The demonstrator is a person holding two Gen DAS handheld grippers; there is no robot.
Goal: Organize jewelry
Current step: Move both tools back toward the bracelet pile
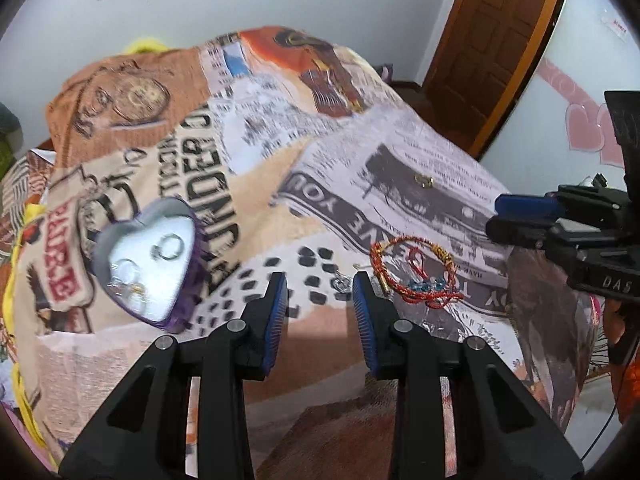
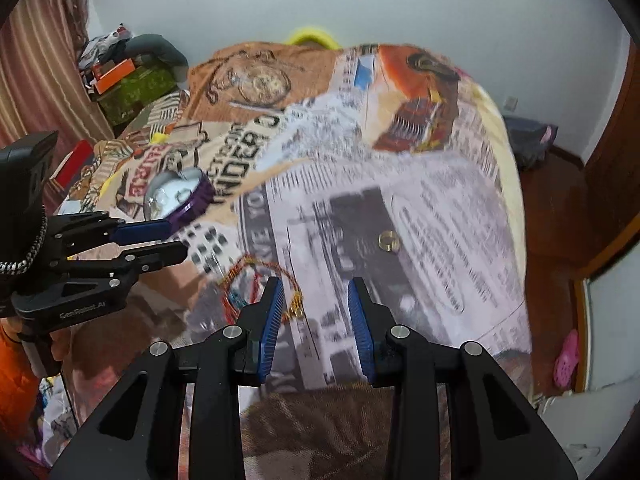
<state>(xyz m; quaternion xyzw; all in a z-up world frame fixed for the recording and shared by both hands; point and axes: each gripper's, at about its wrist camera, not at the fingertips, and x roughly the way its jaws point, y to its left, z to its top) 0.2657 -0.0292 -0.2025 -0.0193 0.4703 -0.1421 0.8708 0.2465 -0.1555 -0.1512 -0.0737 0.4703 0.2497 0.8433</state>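
Both hand-held grippers, left [image 1: 320,292] and right [image 2: 316,296], gape empty above bed [image 1: 420,152]; red bracelet [image 1: 416,272] just right of left one.

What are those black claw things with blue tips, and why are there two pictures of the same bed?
They are two grabbing tools, each with two fingers. A person holds one in each hand. Each tool carries a camera looking along its fingers, so there are two pictures. One is from the left gripper, the other from the right gripper. Both are open and hold nothing. On the printed bedspread lie a red and gold bracelet, a small gold ring, and a purple heart-shaped box with some rings inside. Each camera also sees the other tool at the edge of its picture.
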